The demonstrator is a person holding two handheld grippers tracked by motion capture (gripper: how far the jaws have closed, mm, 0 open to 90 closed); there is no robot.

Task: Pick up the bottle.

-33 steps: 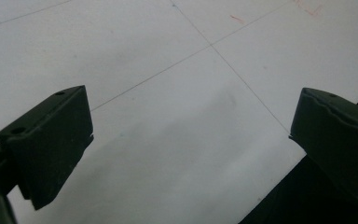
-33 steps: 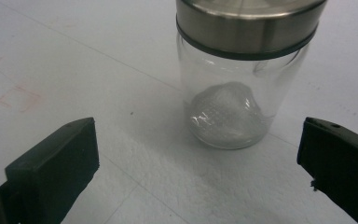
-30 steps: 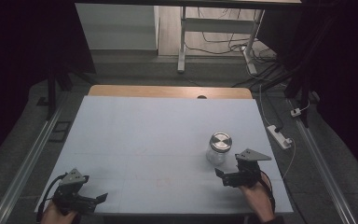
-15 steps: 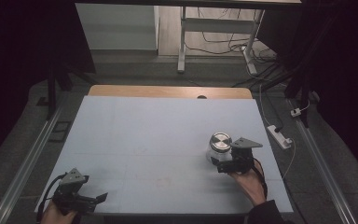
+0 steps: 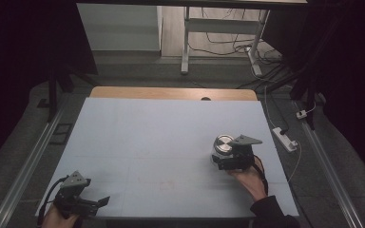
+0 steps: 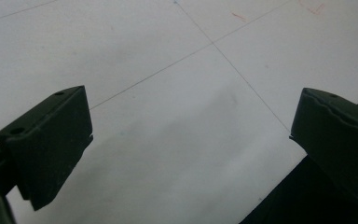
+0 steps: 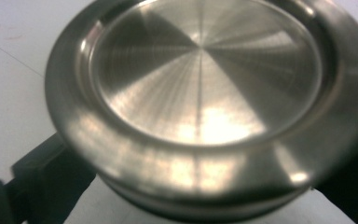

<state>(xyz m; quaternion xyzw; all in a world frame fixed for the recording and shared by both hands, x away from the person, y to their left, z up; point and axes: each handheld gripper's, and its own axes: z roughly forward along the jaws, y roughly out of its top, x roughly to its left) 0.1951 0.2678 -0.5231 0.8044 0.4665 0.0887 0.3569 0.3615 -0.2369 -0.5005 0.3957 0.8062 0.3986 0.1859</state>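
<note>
A glass jar with a brushed metal lid [image 5: 224, 144] stands upright on the right part of the white tabletop [image 5: 161, 137]. My right gripper [image 5: 220, 158] has come up against it from the near side. In the right gripper view the lid [image 7: 200, 93] looms close, and my right gripper [image 7: 198, 196] has one black jaw on each side of the jar below the lid; the lid hides any contact. My left gripper [image 5: 100, 202] rests at the table's near left corner. It is open, with only bare tabletop between the jaws [image 6: 191, 140].
The table's near edge runs just under the left gripper, with dark floor [image 6: 317, 205] beyond it. A wooden strip [image 5: 171, 93] borders the far edge. A white power strip [image 5: 285, 138] and cables lie on the floor to the right.
My right gripper has moved forward and up the table to the jar, and its jaws now sit around it. The left gripper has stayed put.
</note>
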